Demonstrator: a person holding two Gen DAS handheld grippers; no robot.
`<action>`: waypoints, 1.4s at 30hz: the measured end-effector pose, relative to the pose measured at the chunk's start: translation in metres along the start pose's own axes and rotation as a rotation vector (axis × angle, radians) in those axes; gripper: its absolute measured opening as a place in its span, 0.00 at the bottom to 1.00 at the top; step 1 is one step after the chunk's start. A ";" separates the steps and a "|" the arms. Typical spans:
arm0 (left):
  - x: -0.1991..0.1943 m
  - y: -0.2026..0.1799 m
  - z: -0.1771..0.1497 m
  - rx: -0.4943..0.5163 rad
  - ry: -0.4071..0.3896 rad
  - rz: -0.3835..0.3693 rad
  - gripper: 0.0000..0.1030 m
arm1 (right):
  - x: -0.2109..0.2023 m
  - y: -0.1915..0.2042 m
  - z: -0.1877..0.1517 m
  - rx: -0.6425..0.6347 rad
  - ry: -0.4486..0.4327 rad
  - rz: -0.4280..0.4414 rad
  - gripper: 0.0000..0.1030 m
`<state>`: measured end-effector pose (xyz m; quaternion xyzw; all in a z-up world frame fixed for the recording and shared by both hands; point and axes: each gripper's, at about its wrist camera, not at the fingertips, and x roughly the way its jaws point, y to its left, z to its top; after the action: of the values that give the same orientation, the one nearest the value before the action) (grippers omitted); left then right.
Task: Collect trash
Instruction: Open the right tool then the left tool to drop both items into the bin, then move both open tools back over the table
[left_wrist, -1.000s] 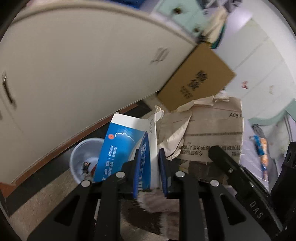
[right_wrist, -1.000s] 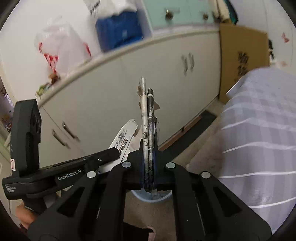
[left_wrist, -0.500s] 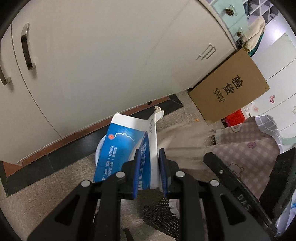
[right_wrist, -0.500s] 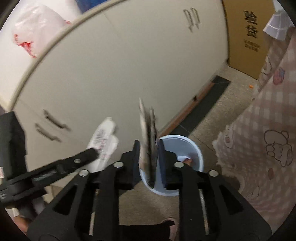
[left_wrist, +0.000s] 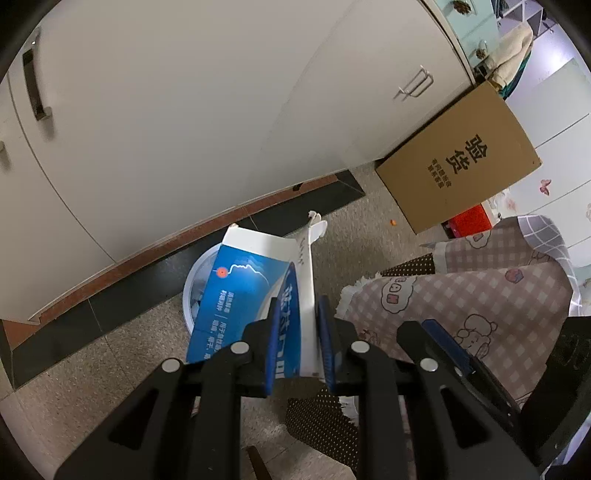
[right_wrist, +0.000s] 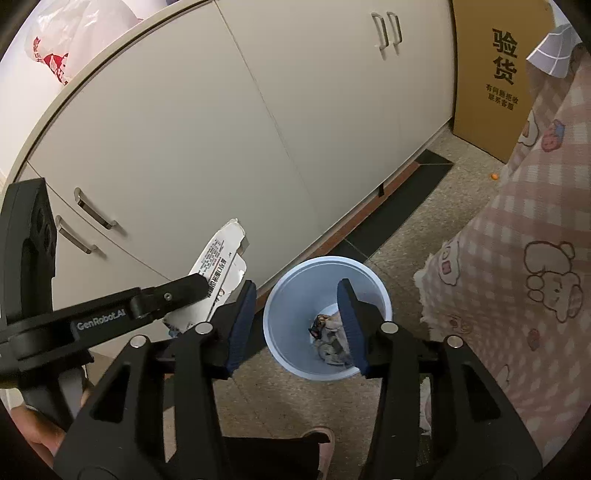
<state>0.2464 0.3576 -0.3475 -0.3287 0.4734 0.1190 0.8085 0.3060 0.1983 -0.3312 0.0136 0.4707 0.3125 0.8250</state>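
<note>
left tongs (left_wrist: 297, 332) grip blue carton (left_wrist: 236, 295); right tongs (right_wrist: 295, 325) just opened, empty, over bin (right_wrist: 291, 295)

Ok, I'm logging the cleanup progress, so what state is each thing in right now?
Left gripper: shut on the blue carton.
Blue carton: flattened, held above the bin.
Right gripper: open, jaws just opened, nothing between them.
Bin: upright, wrappers at the bottom.
Cabinet doors: closed.

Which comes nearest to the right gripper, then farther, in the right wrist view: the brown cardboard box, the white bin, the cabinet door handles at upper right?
1. White bin, directly below the right gripper.
2. Cabinet door handles, upper right.
3. Brown cardboard box, far right corner; close to the handles.
</note>
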 end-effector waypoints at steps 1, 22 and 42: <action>0.002 -0.002 0.000 0.005 0.007 0.002 0.18 | 0.000 -0.002 -0.001 0.002 -0.001 -0.003 0.45; 0.026 -0.039 0.014 0.109 0.052 0.040 0.22 | -0.018 -0.040 -0.009 0.077 -0.042 -0.026 0.48; -0.033 -0.044 0.000 0.114 -0.044 0.097 0.59 | -0.061 -0.027 -0.007 0.061 -0.089 -0.004 0.49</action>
<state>0.2512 0.3285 -0.3008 -0.2563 0.4768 0.1380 0.8294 0.2921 0.1427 -0.2968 0.0517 0.4428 0.2952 0.8450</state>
